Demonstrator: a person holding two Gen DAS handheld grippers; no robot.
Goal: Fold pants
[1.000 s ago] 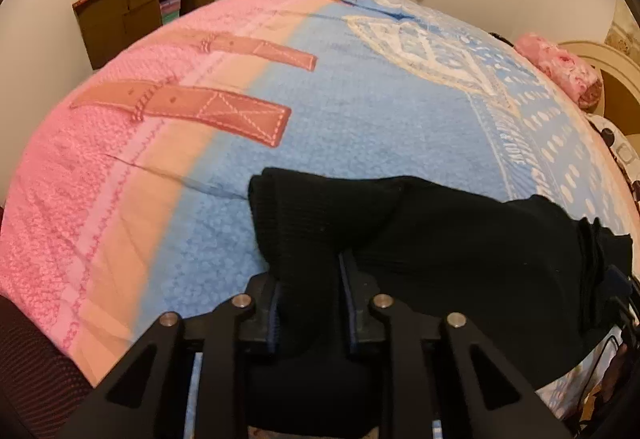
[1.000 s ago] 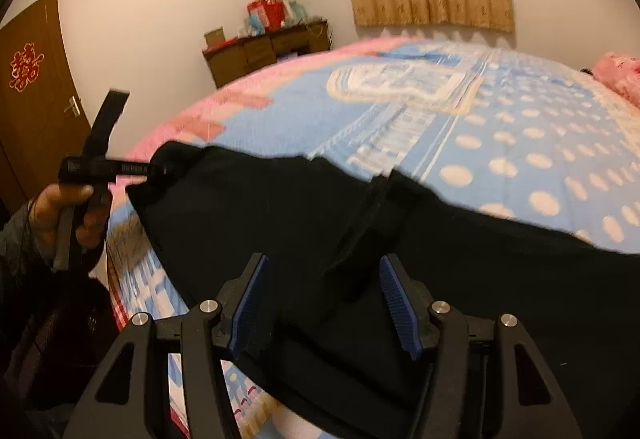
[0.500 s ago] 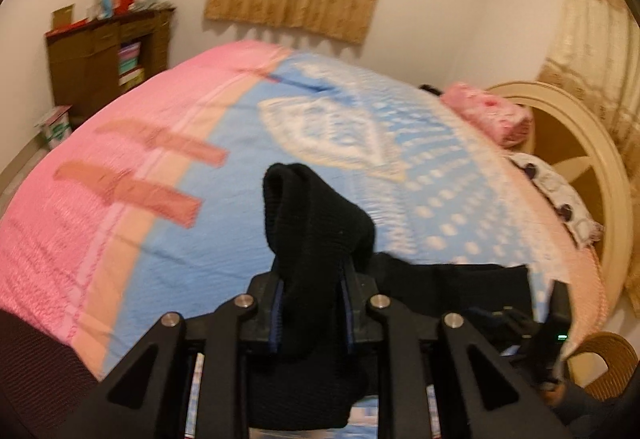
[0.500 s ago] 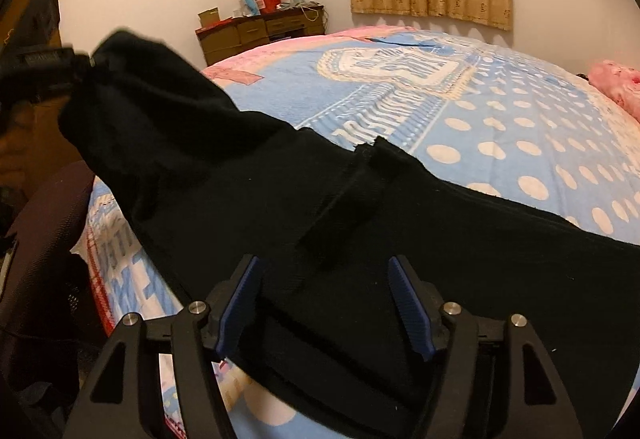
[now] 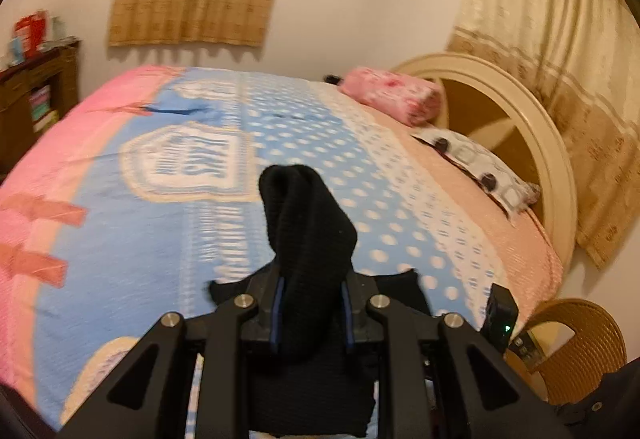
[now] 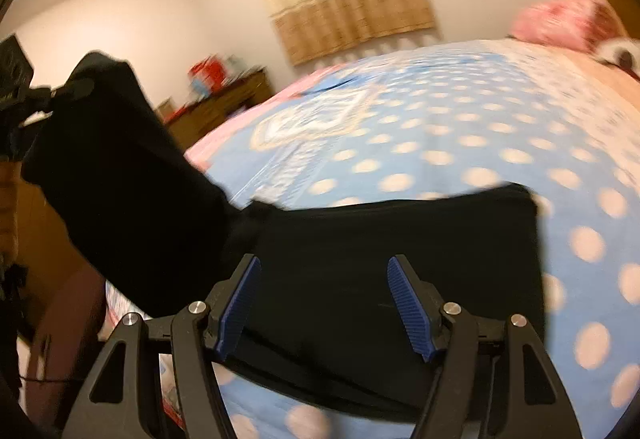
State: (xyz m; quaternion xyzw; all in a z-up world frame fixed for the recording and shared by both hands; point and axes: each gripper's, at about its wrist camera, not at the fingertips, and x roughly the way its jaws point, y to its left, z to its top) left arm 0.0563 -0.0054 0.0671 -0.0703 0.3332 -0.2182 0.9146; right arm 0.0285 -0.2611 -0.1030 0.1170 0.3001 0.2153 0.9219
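Black pants [image 6: 360, 259] lie on the near edge of the blue dotted bedspread [image 6: 440, 127]. My left gripper [image 5: 310, 311] is shut on one end of the pants [image 5: 308, 223] and holds it lifted above the bed; the raised end shows at the left of the right wrist view [image 6: 120, 167]. My right gripper [image 6: 324, 299] is open, its blue pads [image 6: 408, 307] spread just above the flat part of the pants, holding nothing.
Pink pillow [image 5: 394, 99] and a patterned pillow [image 5: 476, 163] lie by the cream headboard [image 5: 520, 127]. A wicker chair [image 5: 576, 347] stands at the right of the bed. A wooden dresser [image 5: 28, 95] stands by the far wall. Curtains hang behind.
My left gripper has lifted the pants end higher and swung it toward the right, over the rest of the pants. My right gripper stays open above the flat part.
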